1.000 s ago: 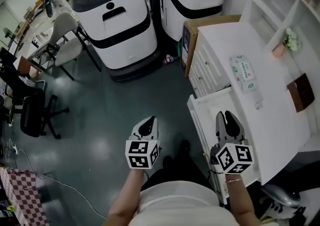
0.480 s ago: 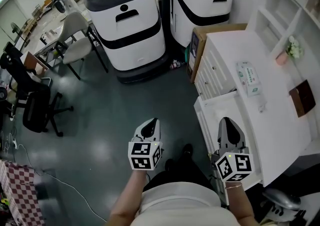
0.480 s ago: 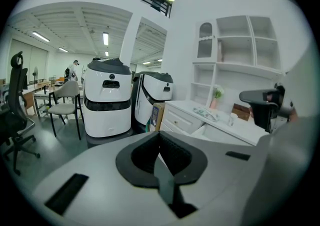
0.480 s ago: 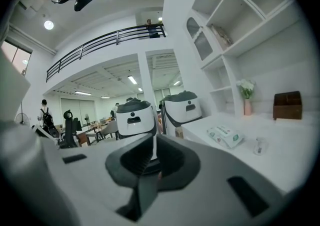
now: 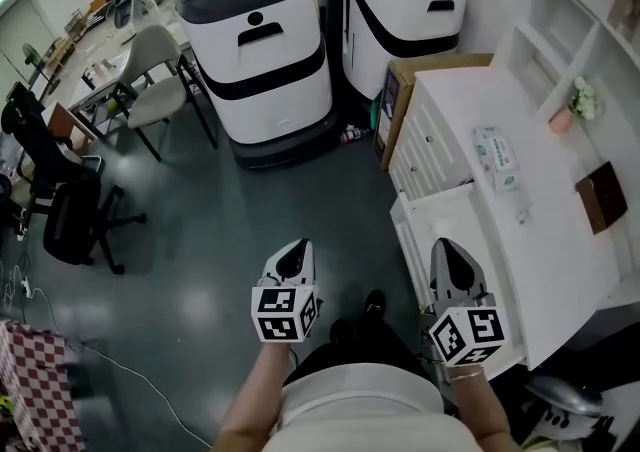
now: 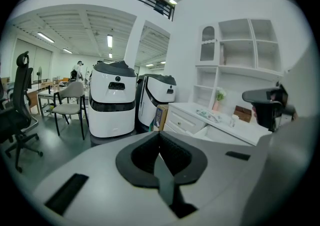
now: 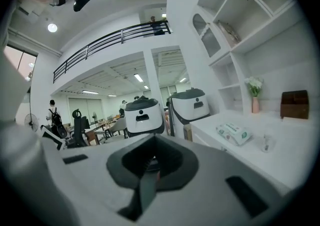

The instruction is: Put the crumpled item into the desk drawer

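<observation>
The white desk [image 5: 540, 240] stands at the right, and its top drawer [image 5: 447, 211] is pulled out toward the floor. I cannot make out a crumpled item in any view. My right gripper [image 5: 444, 247] [image 7: 155, 142] hovers over the near end of the open drawer, jaws shut with nothing between them. Over the dark floor left of the desk, my left gripper [image 5: 296, 248] [image 6: 159, 135] is also shut and empty. In the left gripper view the right gripper's body [image 6: 267, 105] shows at the right edge.
A tissue pack [image 5: 495, 157] [image 7: 233, 133], a small pale object [image 5: 521, 212], a brown box [image 5: 602, 196] and a little flower vase [image 5: 572, 105] sit on the desk. Two big white-and-black machines [image 5: 265, 40] stand ahead, a cardboard box [image 5: 400, 80] beside the desk, and chairs [image 5: 70, 210] to the left.
The right gripper's jaws were open a second ago and have closed on nothing. Both grippers stayed in about the same place while the view shifted slightly.
</observation>
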A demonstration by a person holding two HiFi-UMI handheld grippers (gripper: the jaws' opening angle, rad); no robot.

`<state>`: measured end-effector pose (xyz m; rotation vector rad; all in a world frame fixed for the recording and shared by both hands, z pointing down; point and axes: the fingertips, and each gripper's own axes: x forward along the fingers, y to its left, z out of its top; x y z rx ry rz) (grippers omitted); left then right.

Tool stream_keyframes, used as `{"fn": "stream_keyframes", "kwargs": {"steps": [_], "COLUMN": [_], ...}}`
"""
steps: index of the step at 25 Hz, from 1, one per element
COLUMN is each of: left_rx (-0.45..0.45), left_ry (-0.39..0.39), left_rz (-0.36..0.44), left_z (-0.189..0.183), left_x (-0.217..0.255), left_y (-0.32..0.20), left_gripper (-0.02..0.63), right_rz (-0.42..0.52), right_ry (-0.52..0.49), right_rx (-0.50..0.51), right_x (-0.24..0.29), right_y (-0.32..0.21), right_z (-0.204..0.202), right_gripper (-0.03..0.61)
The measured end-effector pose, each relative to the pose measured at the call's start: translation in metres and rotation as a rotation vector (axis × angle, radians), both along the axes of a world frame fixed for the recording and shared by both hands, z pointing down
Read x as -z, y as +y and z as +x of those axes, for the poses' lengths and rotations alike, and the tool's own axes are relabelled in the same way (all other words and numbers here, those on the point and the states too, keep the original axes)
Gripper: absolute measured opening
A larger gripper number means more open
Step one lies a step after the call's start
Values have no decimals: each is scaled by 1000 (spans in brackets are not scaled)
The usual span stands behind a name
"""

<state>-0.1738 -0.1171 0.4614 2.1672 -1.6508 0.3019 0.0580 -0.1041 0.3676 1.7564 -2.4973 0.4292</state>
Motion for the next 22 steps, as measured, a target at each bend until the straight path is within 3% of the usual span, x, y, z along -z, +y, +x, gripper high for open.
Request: {"fn": "stream_keyframes", "kwargs": {"steps": [22], "left_rx": [-3], "left_ry": [0], "left_rz": [8], "left_z": [-12], "left_x": [0], "left_y": [4], "left_gripper": [-8], "right_rz": [-34], "right_ry": [16], "right_rx": [33], "right_x": [-12], "right_y": [12], "right_z": [-20], "right_gripper": [2]}}
